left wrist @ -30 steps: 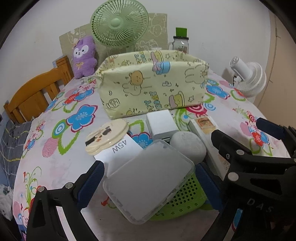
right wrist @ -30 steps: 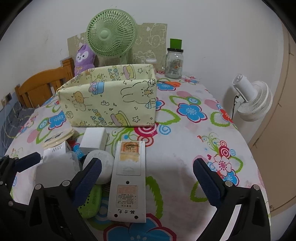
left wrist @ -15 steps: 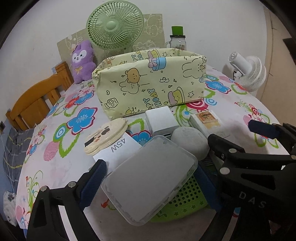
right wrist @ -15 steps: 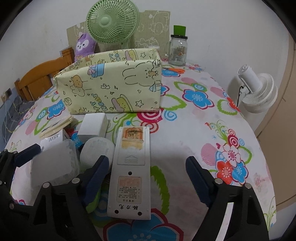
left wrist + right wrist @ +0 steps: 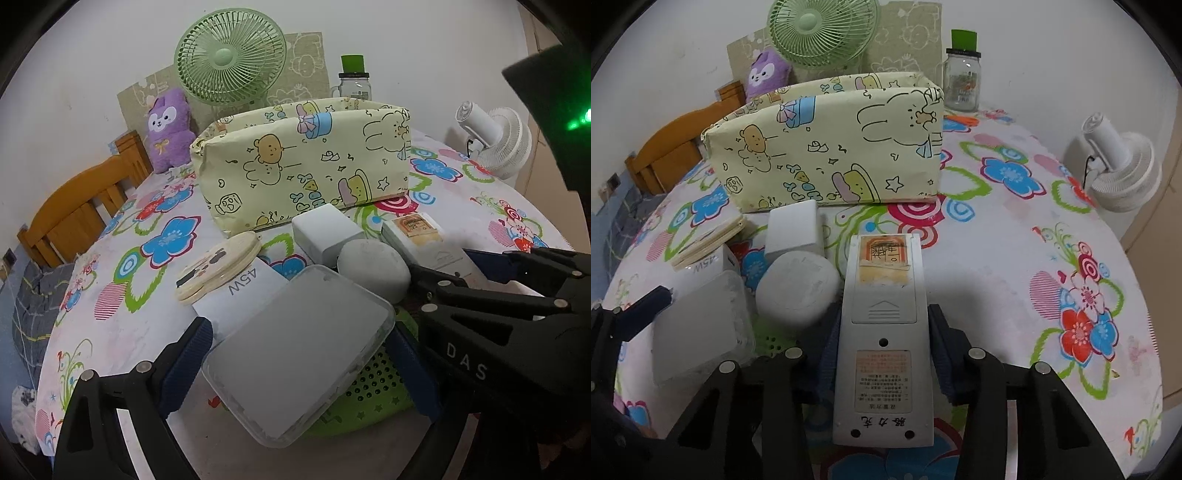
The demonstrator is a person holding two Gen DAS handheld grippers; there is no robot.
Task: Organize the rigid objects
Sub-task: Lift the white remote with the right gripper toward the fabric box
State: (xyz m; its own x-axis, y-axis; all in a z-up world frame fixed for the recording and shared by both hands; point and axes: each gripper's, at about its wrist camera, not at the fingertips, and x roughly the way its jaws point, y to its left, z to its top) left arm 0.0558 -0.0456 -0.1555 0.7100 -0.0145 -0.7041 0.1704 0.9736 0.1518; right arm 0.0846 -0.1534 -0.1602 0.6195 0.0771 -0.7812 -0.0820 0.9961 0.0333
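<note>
My left gripper (image 5: 299, 363) is shut on a frosted plastic box (image 5: 295, 354), its pads against both sides, over a green perforated basket (image 5: 373, 391). My right gripper (image 5: 882, 350) is shut on a white remote control (image 5: 882, 332) lying face down on the flowered tablecloth. The remote also shows in the left wrist view (image 5: 424, 240). A yellow cartoon fabric storage bin (image 5: 303, 162) stands open behind the objects; it also shows in the right wrist view (image 5: 827, 144). A grey rounded object (image 5: 373, 267), a white cube (image 5: 327, 232), a 45W box (image 5: 243, 291) and a round cream compact (image 5: 218, 266) lie between.
A green fan (image 5: 229, 55), a purple plush (image 5: 170, 133) and a glass jar (image 5: 962, 81) stand at the table's back. A white fan (image 5: 1119, 166) sits off the right edge. A wooden chair (image 5: 74, 214) is at the left.
My right gripper has moved forward and closed its jaws onto the remote, which it earlier straddled wide open. My left gripper keeps its hold on the frosted box.
</note>
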